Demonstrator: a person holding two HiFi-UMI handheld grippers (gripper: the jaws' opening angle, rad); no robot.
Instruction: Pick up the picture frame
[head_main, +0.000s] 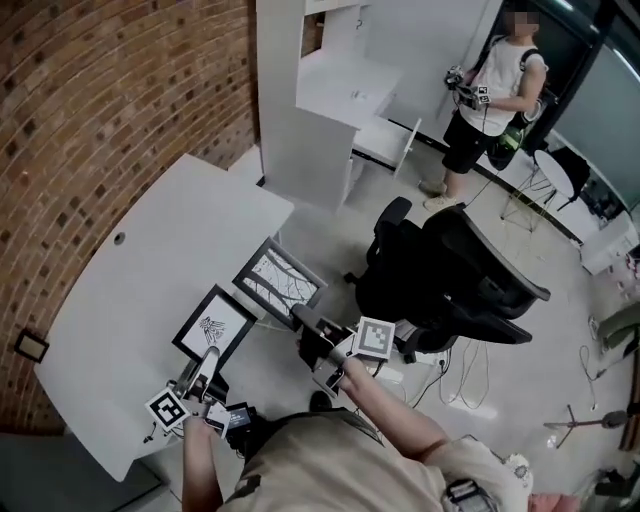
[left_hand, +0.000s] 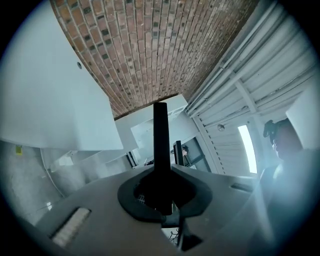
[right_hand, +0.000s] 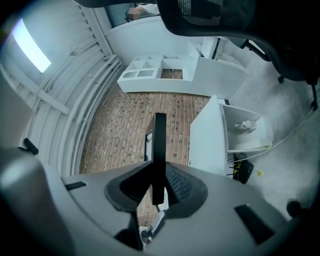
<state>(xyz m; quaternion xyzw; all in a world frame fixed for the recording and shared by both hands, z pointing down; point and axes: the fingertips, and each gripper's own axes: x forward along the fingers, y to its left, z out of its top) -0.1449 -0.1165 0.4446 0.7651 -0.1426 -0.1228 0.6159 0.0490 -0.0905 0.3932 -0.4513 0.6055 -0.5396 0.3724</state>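
Both grippers sit closest in the head view. The left gripper (head_main: 207, 357) clamps a black frame (head_main: 212, 327) over the desk's (head_main: 150, 250) near edge. The right gripper (head_main: 302, 328) clamps a second frame (head_main: 279, 281) that juts past that edge, near the chair (head_main: 450, 280).

Left gripper view: the jaws pinch the frame edge-on, with a brick wall (left_hand: 150, 50) ahead.

Right gripper view: same grip, with a white cabinet (right_hand: 210, 135) just to the right.

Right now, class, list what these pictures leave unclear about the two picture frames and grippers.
Left gripper view: the left picture frame is edge-on, so its drawing is hidden.
Right gripper view: the right picture frame is edge-on too.
Head view: both drawings are too small to read.
Head view: where the left gripper and right gripper pinch is too small.
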